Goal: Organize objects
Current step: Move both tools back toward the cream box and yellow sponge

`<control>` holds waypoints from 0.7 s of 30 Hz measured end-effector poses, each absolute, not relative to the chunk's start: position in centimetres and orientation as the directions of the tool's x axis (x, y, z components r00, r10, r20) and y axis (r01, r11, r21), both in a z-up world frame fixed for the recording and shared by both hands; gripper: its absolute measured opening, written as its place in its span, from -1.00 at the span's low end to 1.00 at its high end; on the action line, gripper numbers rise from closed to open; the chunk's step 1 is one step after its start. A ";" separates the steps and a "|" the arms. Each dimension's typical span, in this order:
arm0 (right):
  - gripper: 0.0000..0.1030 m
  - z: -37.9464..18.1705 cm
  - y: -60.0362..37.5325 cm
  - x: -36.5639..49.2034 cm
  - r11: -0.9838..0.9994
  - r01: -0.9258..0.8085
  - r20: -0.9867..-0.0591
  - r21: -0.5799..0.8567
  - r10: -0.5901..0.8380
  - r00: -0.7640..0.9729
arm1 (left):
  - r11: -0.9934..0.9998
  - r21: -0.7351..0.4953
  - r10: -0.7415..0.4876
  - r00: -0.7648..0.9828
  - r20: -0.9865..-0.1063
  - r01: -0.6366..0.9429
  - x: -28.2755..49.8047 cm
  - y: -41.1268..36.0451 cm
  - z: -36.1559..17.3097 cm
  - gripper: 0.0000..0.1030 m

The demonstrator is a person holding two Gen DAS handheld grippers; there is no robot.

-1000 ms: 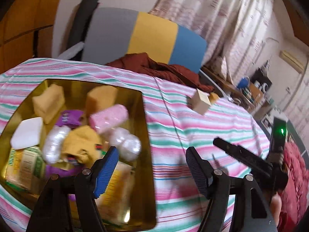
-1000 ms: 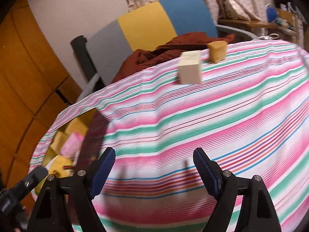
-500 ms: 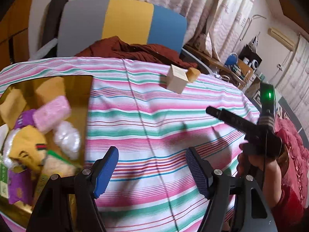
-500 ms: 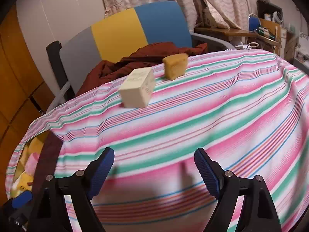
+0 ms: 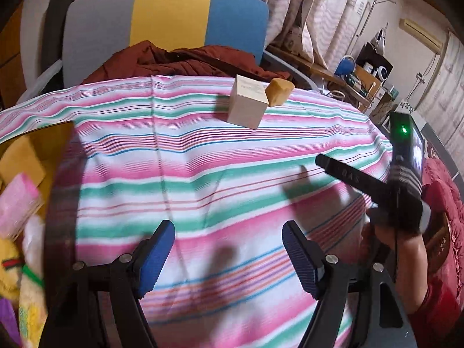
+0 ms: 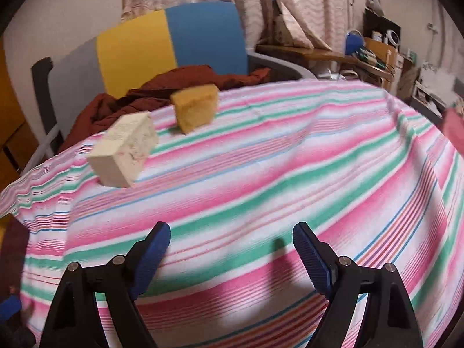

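Note:
A cream box [image 5: 247, 105] and a tan sponge block [image 5: 279, 88] sit at the far edge of the striped tablecloth [image 5: 203, 179]. They also show in the right wrist view, the box [image 6: 125, 149] to the left of the sponge [image 6: 196, 111]. My left gripper [image 5: 229, 253] is open and empty above the cloth. My right gripper [image 6: 231, 255] is open and empty, short of both objects; it shows from the side in the left wrist view [image 5: 377, 179]. A gold tray [image 5: 26, 150] with a pink block [image 5: 16, 200] and other items lies at far left.
A grey, yellow and blue chair [image 5: 165, 20] with a dark red garment [image 5: 179, 61] stands behind the table. A cluttered wooden desk [image 6: 368, 55] and curtains are at the right. The table edge curves away on the right.
Both grippers have swung to the right, away from the gold tray, which has slid to the left edge of the left wrist view. The box and sponge appear larger and nearer in both views.

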State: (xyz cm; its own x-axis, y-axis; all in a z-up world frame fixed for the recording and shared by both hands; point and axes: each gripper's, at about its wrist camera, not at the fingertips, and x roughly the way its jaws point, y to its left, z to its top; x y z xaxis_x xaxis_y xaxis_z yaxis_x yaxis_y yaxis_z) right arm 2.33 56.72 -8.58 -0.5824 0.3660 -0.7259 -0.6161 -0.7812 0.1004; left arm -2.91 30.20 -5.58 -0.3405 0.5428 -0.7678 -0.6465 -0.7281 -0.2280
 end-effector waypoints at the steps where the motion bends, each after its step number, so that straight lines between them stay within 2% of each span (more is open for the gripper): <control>1: 0.69 -8.9 57.0 2.5 -0.770 -0.627 -0.733 0.115 0.361 -0.577 | -0.728 -0.224 0.540 -0.342 -0.769 -0.648 -3.2 30.8 -5.6 0.51; 14: 0.69 -9.1 57.2 3.9 -0.739 -0.656 -0.680 0.152 0.403 -0.612 | -0.721 -0.108 0.534 -0.449 -0.717 -0.685 -8.6 41.5 -5.3 0.61; 21: 0.69 -9.4 57.5 4.2 -0.737 -0.653 -0.677 0.175 0.392 -0.623 | -0.735 -0.020 0.472 -0.492 -0.732 -0.677 -11.7 45.7 -6.2 0.62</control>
